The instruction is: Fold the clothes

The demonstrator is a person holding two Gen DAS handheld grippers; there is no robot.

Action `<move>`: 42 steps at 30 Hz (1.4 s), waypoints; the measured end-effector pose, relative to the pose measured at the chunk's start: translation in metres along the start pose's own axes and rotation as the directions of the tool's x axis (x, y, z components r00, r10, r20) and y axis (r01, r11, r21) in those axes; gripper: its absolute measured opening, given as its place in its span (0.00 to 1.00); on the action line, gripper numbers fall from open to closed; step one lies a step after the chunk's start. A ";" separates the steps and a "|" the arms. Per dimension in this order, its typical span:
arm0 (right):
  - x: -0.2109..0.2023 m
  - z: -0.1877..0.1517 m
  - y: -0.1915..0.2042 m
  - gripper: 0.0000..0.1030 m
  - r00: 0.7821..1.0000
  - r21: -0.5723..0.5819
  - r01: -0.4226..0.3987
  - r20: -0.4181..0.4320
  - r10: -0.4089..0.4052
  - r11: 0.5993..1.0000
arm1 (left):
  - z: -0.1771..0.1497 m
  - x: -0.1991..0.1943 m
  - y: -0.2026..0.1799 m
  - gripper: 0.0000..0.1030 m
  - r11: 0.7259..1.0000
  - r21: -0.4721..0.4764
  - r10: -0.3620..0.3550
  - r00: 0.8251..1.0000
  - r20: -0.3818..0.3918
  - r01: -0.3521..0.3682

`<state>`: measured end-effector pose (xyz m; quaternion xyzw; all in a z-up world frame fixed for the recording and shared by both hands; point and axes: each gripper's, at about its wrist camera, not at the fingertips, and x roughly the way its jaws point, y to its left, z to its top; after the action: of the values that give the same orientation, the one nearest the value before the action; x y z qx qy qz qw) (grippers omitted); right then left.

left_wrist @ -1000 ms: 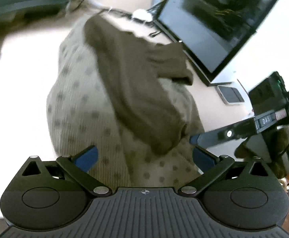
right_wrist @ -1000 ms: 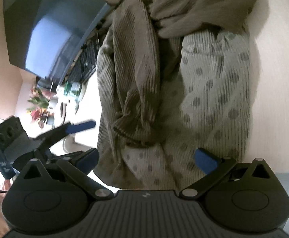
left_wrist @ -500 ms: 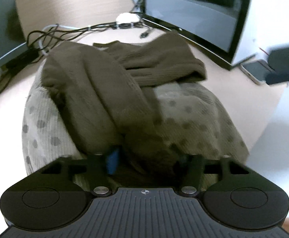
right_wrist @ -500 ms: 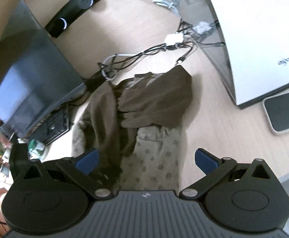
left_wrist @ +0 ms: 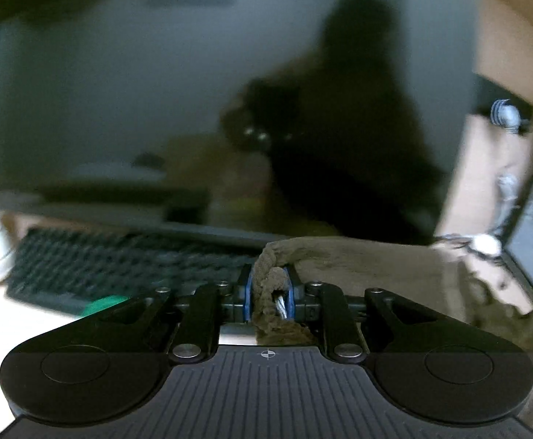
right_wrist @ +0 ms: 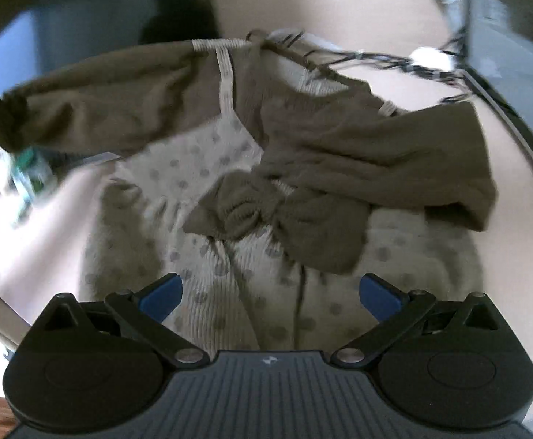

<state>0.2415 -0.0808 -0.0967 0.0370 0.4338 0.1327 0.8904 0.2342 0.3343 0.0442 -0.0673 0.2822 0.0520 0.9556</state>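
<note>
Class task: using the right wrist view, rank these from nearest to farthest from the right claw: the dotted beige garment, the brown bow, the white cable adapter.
1. Dotted beige garment, between the open fingers.
2. Brown bow, centre, further up.
3. White cable adapter, far upper right.

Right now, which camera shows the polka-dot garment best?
The right wrist view: the polka-dot garment lies spread on the desk with its brown sleeves visible. The left wrist view shows only a sleeve end pinched in the left tongs.

dark monitor, black keyboard, tangled cables
</note>
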 end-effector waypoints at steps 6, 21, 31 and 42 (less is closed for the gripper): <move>0.021 0.003 0.005 1.00 0.996 0.089 0.024 -0.083 -0.017 0.996 | -0.024 0.026 0.056 0.18 0.999 -0.032 0.025 0.995 -0.097 -0.029; 0.044 0.053 0.060 0.62 0.953 -0.467 0.301 0.185 -0.241 0.832 | -0.031 0.037 0.047 0.19 0.999 -0.037 -0.011 0.995 -0.096 0.007; 0.014 0.137 -0.038 0.00 0.693 -0.414 0.721 0.456 -0.559 0.556 | -0.004 0.034 0.028 0.18 0.997 0.018 0.076 0.997 -0.023 -0.075; -0.009 0.096 0.016 0.60 0.952 -0.564 0.241 0.294 -0.080 0.790 | 0.008 0.052 0.028 0.43 0.990 0.008 0.142 0.987 -0.079 -0.142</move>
<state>0.3083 -0.0636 -0.0269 -0.2637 0.2539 0.1789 0.9132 0.2786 0.3666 0.0198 -0.0480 0.3242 0.1170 0.9375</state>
